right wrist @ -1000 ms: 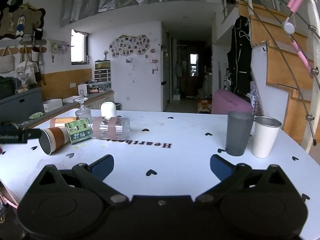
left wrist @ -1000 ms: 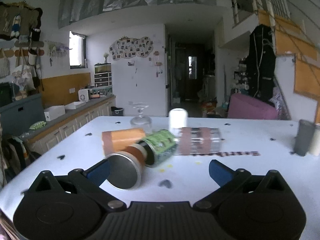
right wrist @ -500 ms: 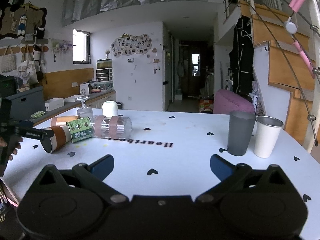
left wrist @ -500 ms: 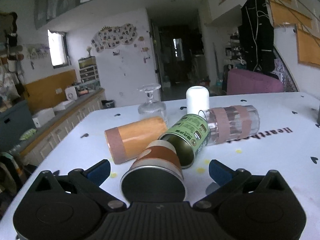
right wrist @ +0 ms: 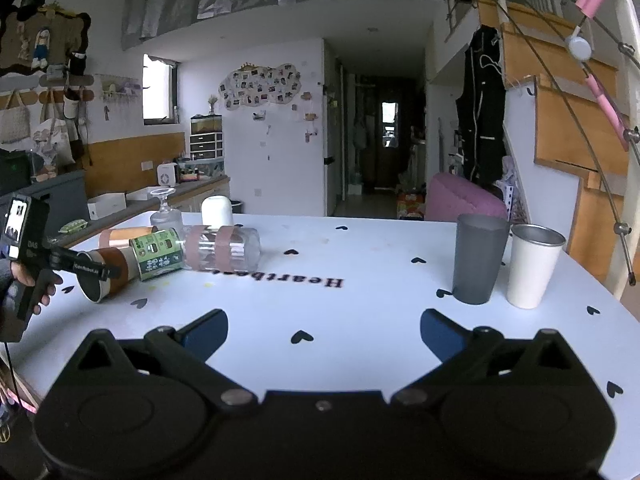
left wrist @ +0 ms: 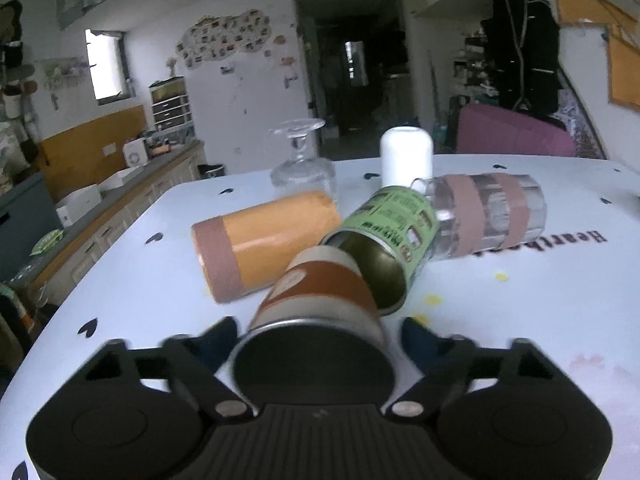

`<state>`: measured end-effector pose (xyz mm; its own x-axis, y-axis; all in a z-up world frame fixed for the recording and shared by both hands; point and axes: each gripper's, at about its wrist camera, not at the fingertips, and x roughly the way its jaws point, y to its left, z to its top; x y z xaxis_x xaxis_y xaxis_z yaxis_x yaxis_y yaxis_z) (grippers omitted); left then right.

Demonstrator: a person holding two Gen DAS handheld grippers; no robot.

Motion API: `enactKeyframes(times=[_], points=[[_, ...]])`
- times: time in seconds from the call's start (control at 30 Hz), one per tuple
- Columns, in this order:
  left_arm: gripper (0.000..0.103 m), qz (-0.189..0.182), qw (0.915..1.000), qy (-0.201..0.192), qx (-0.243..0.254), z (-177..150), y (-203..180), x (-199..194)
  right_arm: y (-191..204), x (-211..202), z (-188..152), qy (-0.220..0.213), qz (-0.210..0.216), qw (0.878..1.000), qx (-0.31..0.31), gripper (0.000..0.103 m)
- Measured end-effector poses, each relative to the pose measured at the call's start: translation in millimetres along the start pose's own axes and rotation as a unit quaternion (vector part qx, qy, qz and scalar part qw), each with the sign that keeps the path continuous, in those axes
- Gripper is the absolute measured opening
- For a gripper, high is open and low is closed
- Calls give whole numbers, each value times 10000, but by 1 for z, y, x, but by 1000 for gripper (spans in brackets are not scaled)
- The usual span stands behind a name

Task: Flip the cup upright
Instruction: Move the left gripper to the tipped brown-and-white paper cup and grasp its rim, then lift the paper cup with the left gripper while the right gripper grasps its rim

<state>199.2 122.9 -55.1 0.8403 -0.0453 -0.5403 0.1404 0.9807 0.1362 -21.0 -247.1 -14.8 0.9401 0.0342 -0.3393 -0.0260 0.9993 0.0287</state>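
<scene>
A brown-and-white cup lies on its side on the white table, its base toward my left wrist camera. My left gripper is open, with one finger on each side of the cup's base; contact cannot be told. The cup also shows in the right wrist view at far left, with the left gripper at it. My right gripper is open and empty above the table's near middle.
Behind the cup lie a green can, an orange cup and a taped clear glass. An upturned wine glass and a white cup stand further back. A grey cup and a white cup stand upright at right.
My left gripper has moved forward and lower until its fingers flank the brown-and-white cup. The right gripper has stayed almost still.
</scene>
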Motion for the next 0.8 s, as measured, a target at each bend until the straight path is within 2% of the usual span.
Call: enactKeyframes(times=[0.2, 0.4, 0.6, 0.8], points=[[81, -79, 10000, -39, 5, -10, -6, -17, 0, 1, -1, 5, 9, 10000, 21, 103], [81, -395, 9992, -93, 58, -27, -28, -48, 0, 1, -2, -2, 14, 10000, 28, 103], [81, -703, 9962, -176, 478, -38, -83, -75, -2, 2, -4, 3, -15, 10000, 81, 103], [81, -1375, 9858, -328, 902, -39, -147, -88, -10, 0, -3, 14, -98, 9998, 169, 103]])
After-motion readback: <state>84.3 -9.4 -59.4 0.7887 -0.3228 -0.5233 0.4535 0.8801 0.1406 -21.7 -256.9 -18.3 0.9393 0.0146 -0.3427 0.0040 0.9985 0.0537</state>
